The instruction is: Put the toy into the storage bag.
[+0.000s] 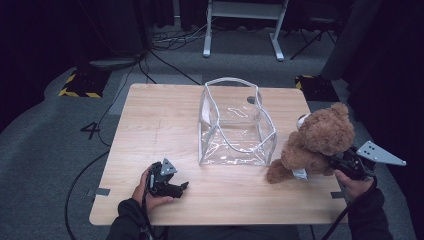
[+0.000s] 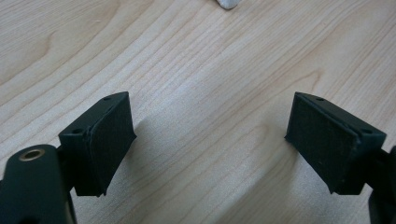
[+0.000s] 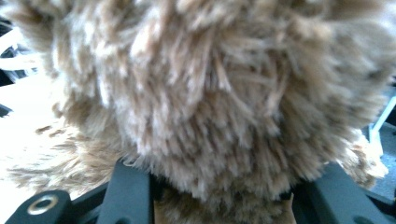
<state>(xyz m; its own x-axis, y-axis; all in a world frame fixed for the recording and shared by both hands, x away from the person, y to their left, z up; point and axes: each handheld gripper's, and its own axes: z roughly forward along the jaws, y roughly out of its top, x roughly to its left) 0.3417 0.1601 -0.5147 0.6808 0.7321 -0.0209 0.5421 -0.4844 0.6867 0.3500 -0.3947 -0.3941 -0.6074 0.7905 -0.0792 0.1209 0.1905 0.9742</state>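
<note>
A brown teddy bear (image 1: 320, 137) is held just above the table's right side, its back to my right gripper (image 1: 334, 162), which is shut on its body. In the right gripper view the bear's fur (image 3: 219, 93) bulges between both black jaws. A clear plastic bag (image 1: 235, 125) with white piping stands open-topped at the table's middle, left of the bear. My left gripper (image 1: 176, 189) rests on the table near the front edge, left of the bag. Its jaws stand open, with bare wood (image 2: 210, 135) between the pads (image 2: 109, 140).
The light wooden table (image 1: 150, 125) has bare surface to the left of and behind the bag. Beyond it on the grey floor lie cables (image 1: 170, 40) and a white frame's legs (image 1: 242, 30). Yellow-black hazard tape (image 1: 80, 92) marks the floor at the left.
</note>
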